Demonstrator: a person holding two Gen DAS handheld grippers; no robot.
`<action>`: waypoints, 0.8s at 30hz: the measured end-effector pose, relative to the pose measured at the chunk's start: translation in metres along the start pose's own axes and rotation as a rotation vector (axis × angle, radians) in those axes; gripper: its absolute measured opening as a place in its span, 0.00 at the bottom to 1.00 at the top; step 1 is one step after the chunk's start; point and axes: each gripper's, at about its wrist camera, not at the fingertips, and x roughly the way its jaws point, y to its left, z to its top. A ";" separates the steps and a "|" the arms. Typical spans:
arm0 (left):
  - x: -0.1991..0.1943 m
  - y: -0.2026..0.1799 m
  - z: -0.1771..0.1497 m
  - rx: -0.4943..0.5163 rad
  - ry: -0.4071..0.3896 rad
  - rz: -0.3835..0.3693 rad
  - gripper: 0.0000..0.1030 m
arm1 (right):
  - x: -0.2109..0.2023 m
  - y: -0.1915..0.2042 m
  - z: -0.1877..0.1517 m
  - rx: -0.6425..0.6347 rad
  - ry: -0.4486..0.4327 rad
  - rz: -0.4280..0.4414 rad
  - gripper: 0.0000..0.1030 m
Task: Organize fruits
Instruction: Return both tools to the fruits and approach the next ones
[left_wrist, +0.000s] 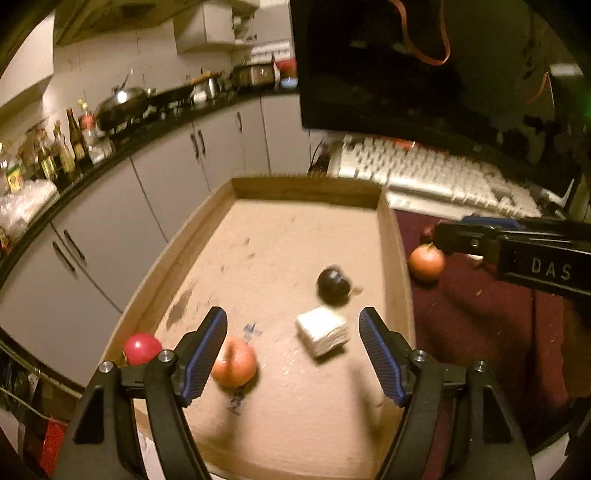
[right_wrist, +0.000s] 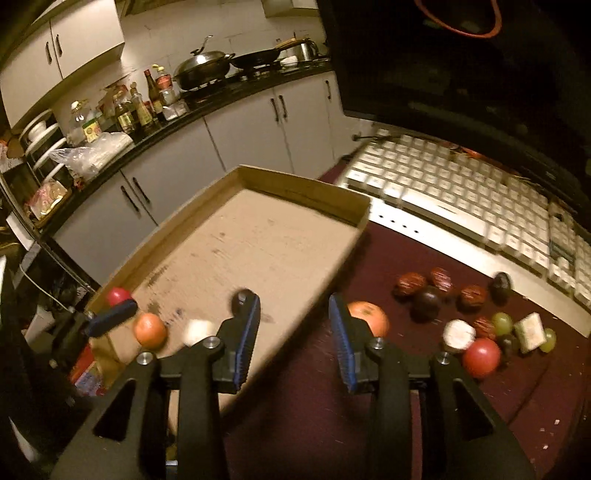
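A shallow cardboard tray (left_wrist: 306, 188) (right_wrist: 303, 188) lies on a dark red cloth. In the left wrist view it holds a red fruit (left_wrist: 142, 348), an orange (left_wrist: 234, 361), a dark plum (left_wrist: 333, 285) and a white cube (left_wrist: 323, 331). My left gripper (left_wrist: 293, 347) is open and empty above the tray. My right gripper (right_wrist: 294, 328) is open and empty over the tray's right wall, next to an orange (right_wrist: 371, 315) on the cloth. That orange (left_wrist: 426, 261) shows under the right gripper's arm (left_wrist: 517, 251). Several more fruits (right_wrist: 480, 356) lie at the right.
A white keyboard (right_wrist: 461, 206) (left_wrist: 424, 173) lies behind the tray and the fruit pile, under a dark monitor (left_wrist: 406, 74). Kitchen cabinets (right_wrist: 251, 129) and a counter with bottles (right_wrist: 129, 107) and pans stand beyond the table's left edge.
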 end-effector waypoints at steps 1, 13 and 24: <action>-0.002 -0.004 0.001 0.010 -0.010 0.001 0.75 | -0.004 -0.006 0.000 0.004 -0.007 -0.011 0.39; -0.003 -0.062 0.010 0.112 -0.016 -0.100 0.75 | -0.058 -0.139 -0.036 0.241 -0.103 -0.082 0.39; 0.019 -0.106 0.005 0.185 0.051 -0.166 0.75 | -0.051 -0.147 -0.062 0.169 -0.090 -0.011 0.39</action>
